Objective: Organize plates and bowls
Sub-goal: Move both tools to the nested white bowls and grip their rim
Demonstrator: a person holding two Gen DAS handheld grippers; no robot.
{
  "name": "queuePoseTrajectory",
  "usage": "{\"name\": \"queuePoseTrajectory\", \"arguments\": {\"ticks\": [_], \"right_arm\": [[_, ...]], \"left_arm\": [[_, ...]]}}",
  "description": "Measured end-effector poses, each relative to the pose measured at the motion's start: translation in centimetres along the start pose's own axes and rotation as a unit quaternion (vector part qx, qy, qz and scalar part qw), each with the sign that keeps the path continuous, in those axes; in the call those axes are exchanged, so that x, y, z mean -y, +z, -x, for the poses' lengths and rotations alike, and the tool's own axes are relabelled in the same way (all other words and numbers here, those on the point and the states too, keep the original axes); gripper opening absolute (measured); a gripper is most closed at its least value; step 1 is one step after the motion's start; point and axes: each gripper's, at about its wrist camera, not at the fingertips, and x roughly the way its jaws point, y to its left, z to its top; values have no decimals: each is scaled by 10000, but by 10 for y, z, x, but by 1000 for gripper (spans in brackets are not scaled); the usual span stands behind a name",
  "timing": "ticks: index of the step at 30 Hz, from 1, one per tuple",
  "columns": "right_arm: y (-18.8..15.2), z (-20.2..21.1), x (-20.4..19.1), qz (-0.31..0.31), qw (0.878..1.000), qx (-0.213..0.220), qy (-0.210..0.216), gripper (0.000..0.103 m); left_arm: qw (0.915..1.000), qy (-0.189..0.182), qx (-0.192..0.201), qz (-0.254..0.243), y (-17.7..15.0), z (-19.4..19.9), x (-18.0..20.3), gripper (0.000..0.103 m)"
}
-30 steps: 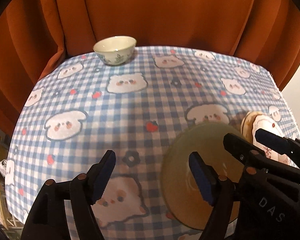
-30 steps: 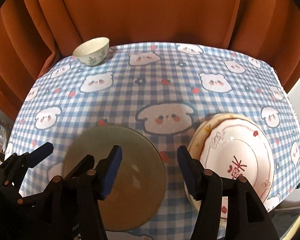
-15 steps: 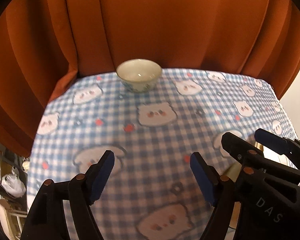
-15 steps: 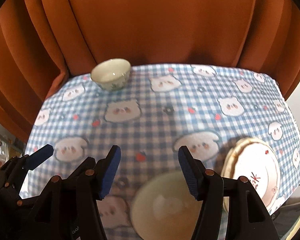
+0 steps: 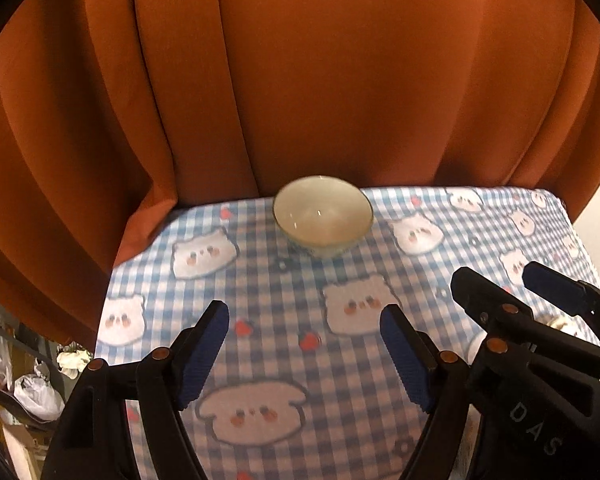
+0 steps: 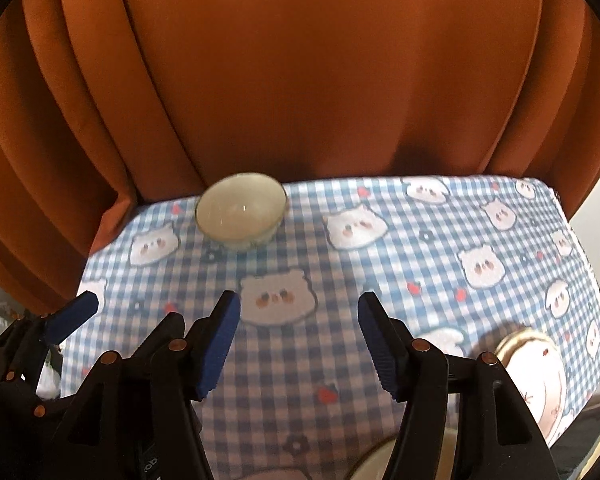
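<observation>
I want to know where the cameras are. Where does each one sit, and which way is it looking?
Left wrist view: sits on the left gripper, looking down across the checked tablecloth at the bowl; its own open fingers show, plus the right gripper.
Right wrist view: sits on the right gripper, fingers opening, empty; the plate lies right.
Both share the bowl, tablecloth and orange curtain.

Home dining spot: gingham tablecloth (image 5: 284,320), orange curtain (image 5: 300,80), crockery.

Left gripper (image 5: 305,350): pitched downward, blue-padded jaws spread wide, nothing between them. Right gripper (image 6: 299,344): pitched downward just beside the left, jaws opening, nothing between them.
</observation>
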Motion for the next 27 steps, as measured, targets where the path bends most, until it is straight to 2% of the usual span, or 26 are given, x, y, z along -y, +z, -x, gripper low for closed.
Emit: {"name": "queuePoseTrajectory", "arguments": {"ticks": [5, 15, 21, 27], "right_arm": [[24, -17, -3, -74, 9999, 90, -46, 74], [58, -83, -5, -169, 9998, -92, 34, 74], [73, -128, -8, -162, 9998, -105, 16, 74], [85, -168, -6, -218, 9997, -83, -27, 73]], "left_arm": [[9999, 93, 43, -50, 23, -19, -4, 80], [9993, 184, -241, 238, 49, -83, -12, 80], [9988, 396, -204, 199, 64, -124, -16, 80], [9985, 449, -228, 196, 72, -163, -19, 79]]}}
